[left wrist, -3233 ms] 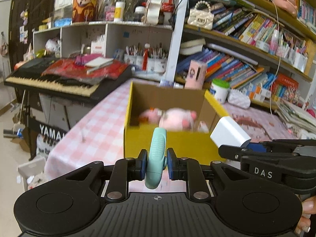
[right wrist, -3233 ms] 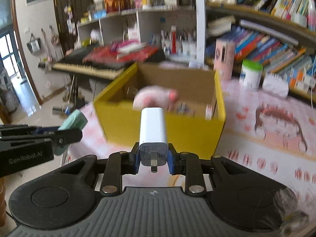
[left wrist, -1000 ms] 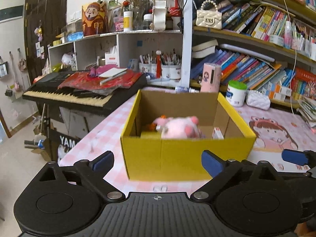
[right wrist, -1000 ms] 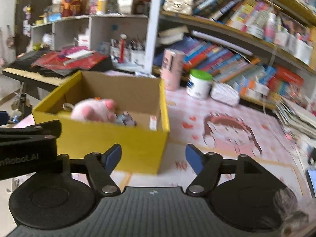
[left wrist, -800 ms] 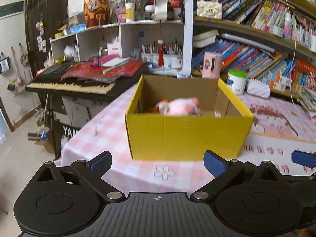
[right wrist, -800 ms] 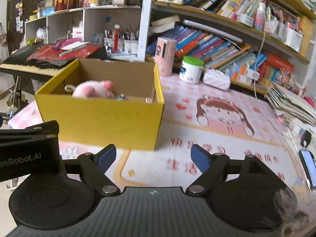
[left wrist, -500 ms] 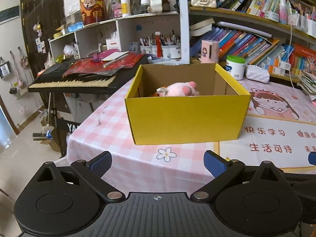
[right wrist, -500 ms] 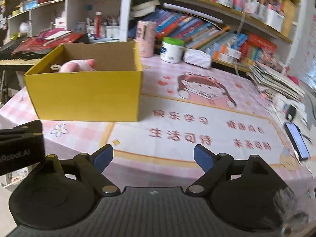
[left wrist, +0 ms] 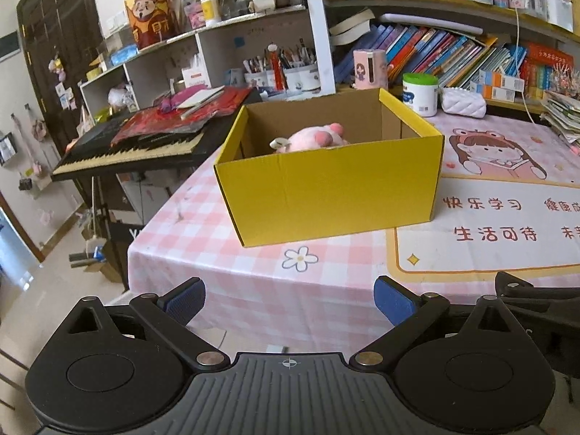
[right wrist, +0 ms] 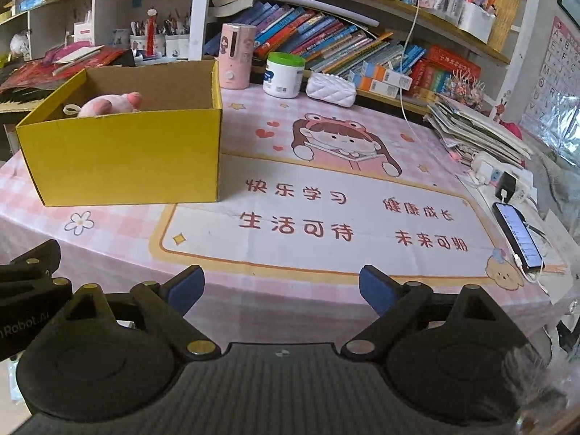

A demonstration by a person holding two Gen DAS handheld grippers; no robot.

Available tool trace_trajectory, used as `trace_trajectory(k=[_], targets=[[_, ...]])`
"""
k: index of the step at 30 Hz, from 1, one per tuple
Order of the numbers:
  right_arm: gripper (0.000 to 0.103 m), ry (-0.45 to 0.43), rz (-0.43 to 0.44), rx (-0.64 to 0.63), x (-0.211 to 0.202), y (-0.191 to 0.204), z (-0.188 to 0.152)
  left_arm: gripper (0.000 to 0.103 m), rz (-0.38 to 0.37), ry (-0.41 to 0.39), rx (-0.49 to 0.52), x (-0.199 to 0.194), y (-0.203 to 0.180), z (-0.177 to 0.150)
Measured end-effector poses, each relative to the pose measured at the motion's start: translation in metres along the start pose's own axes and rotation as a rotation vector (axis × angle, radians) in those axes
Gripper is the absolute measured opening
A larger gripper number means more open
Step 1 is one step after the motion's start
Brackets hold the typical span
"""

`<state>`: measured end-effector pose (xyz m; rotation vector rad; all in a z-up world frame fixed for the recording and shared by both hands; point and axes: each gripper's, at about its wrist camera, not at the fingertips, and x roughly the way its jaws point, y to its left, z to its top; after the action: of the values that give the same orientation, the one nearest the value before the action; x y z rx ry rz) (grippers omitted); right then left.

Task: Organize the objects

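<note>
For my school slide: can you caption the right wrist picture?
Pink plush sits in the yellow box on the table; the empty hand-held gripper is opening.

Lighting: bright, even, soft daylight, source probably off-frame. Shadows: faint; a soft one lies inside the yellow box (left wrist: 326,185) and under its near edge. Glare: slight sheen on the phone screen (right wrist: 518,233). Focus: both views sharp, no motion blur. Distortion: strong fisheye bowing of the bookshelves (right wrist: 362,3) and surface (right wrist: 326,290) edges; dark vignette at corners.

Most of the pink plush toy (left wrist: 308,137) behind the yellow box (left wrist: 326,192) wall.
</note>
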<state>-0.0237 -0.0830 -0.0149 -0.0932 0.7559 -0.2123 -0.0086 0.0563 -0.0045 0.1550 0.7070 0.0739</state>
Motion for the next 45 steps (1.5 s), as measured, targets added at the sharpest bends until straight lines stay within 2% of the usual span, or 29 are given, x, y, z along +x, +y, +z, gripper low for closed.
trace_trajectory(k=[4,12,26,45], targets=[[0.098,0.019,-0.037,0.005,0.001,0.000,-0.001,0.100,0.015,0.015,-0.003,0.001,-0.003,0.000],[0.100,0.011,-0.106,-0.012,-0.002,0.002,-0.003,0.100,0.018,0.017,-0.013,-0.001,-0.008,0.000],[0.100,0.017,-0.112,0.033,-0.003,-0.010,-0.002,0.101,0.031,0.022,0.014,0.000,-0.018,0.000],[0.101,0.018,-0.092,0.058,-0.004,-0.018,-0.004,0.103,0.029,0.030,-0.016,-0.001,-0.017,0.000]])
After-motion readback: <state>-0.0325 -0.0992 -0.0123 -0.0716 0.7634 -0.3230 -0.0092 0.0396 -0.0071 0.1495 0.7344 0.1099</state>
